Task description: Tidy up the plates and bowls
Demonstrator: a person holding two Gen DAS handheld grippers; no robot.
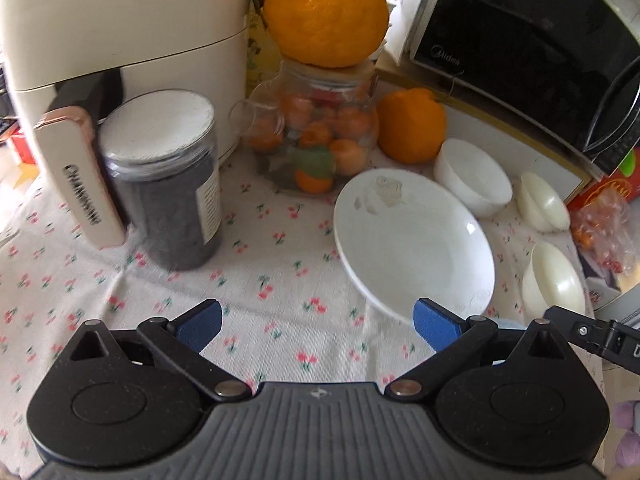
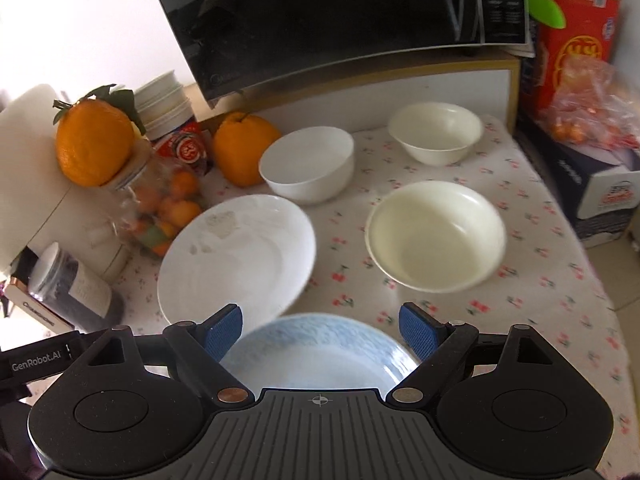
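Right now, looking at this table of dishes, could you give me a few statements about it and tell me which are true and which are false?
1. The white plate is empty. True.
2. The right claw grips the blue plate. False: it is open, with the plate below it.
3. A large orange sits on the glass jar. True.
4. Three bowls are stacked. False: the white bowl and two cream bowls stand apart.
5. The left claw holds nothing. True.

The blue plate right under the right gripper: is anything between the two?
Nothing visible. The right gripper stands open above the blue plate, with only air between them. The white plate lies beside it, clear of the gripper.
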